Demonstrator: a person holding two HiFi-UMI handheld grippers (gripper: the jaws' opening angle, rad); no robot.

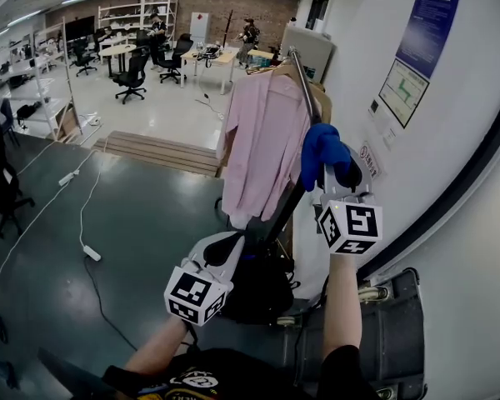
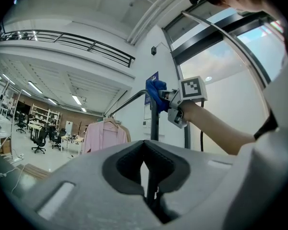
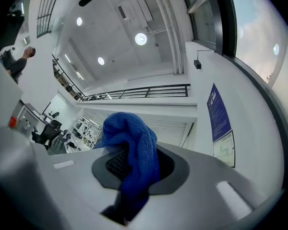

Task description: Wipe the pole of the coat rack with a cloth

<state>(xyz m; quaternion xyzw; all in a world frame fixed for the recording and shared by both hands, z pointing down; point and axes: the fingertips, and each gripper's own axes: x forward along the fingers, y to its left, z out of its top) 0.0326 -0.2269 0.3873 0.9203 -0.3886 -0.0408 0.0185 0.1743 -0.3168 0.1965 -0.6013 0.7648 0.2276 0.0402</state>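
The blue cloth (image 1: 321,152) is clamped in the right tool (image 1: 340,182) and held against the coat rack pole (image 1: 303,92), which is gripped lower down by the left tool (image 1: 232,247)

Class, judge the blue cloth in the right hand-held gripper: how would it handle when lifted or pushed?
Probably floppy: the cloth slumps in folds over the right hand-held gripper. Likely light, since a small pinch holds it all. Its knitted surface should drag rather than slip along the pole.
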